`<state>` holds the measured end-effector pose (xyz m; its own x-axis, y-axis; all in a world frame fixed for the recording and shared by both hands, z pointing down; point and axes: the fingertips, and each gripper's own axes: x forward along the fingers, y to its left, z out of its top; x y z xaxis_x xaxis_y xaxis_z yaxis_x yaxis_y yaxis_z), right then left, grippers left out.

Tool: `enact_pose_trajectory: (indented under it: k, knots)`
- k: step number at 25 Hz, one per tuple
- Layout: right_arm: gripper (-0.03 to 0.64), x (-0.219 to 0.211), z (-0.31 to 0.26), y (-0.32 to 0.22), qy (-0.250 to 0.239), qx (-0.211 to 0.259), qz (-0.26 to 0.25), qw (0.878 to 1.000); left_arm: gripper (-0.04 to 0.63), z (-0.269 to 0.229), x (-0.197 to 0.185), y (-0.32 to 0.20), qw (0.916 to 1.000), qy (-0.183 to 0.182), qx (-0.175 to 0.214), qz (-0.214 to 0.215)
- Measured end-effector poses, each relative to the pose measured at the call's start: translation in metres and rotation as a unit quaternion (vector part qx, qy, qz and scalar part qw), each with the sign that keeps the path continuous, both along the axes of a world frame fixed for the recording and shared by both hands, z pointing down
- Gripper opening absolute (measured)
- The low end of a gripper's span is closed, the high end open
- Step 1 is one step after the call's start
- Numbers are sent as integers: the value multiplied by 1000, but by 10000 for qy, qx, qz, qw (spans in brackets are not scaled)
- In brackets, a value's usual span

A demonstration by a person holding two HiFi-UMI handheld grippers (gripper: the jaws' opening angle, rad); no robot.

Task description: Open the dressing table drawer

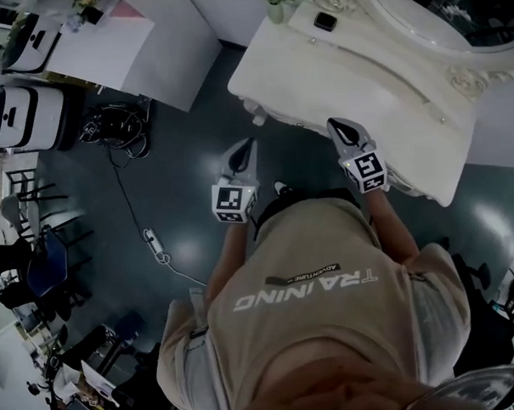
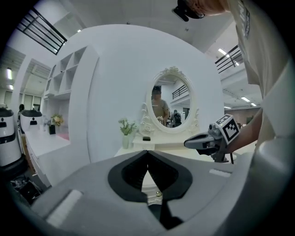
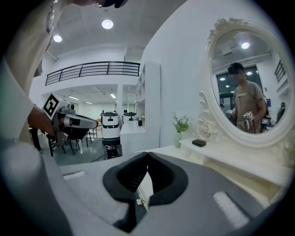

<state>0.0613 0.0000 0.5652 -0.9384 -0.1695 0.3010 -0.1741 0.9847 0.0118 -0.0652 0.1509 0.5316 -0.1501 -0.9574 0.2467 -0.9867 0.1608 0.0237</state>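
The white dressing table (image 1: 353, 77) with an oval mirror (image 2: 170, 103) stands just ahead of me. Both grippers hover at its front edge. My left gripper (image 1: 247, 146) is off the table's left corner, over the floor, shut and holding nothing. My right gripper (image 1: 339, 127) is at the front edge, also shut and holding nothing. A small brass drawer knob (image 2: 158, 194) shows through the gap below the left jaws. A similar knob (image 3: 138, 201) shows below the right jaws. The drawer front is mostly hidden by the grippers' bodies.
On the tabletop stand a vase of flowers (image 3: 179, 131) and a small black box (image 3: 199, 143). A cable and power strip (image 1: 152, 238) lie on the dark floor at left. White robots (image 1: 23, 117), chairs (image 1: 38, 260) and a white counter (image 1: 131, 44) are further left.
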Motion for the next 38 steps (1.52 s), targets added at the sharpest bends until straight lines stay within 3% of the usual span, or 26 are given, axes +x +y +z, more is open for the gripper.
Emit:
enact_pose_trajectory:
  k: [4, 9, 21, 27, 38]
  knots:
    - [3, -26, 5, -16, 51, 53, 377, 9993, 8, 4, -40, -13, 9995, -120, 61, 274]
    - [3, -39, 20, -32, 188, -39, 676, 9975, 8, 16, -70, -30, 9993, 102, 74, 343]
    - [3, -130, 75, -141, 142, -483, 1118, 9925, 8, 40, -153, -126, 9969, 72, -427, 655]
    - [3, -154, 81, -209, 204, -658, 1504, 9862, 8, 37, -170, -199, 9921, 140, -706, 1030]
    - [3, -165, 121, -250, 739, -973, 1898, 9742, 8, 45, -170, -304, 9801, 144, -828, 1800]
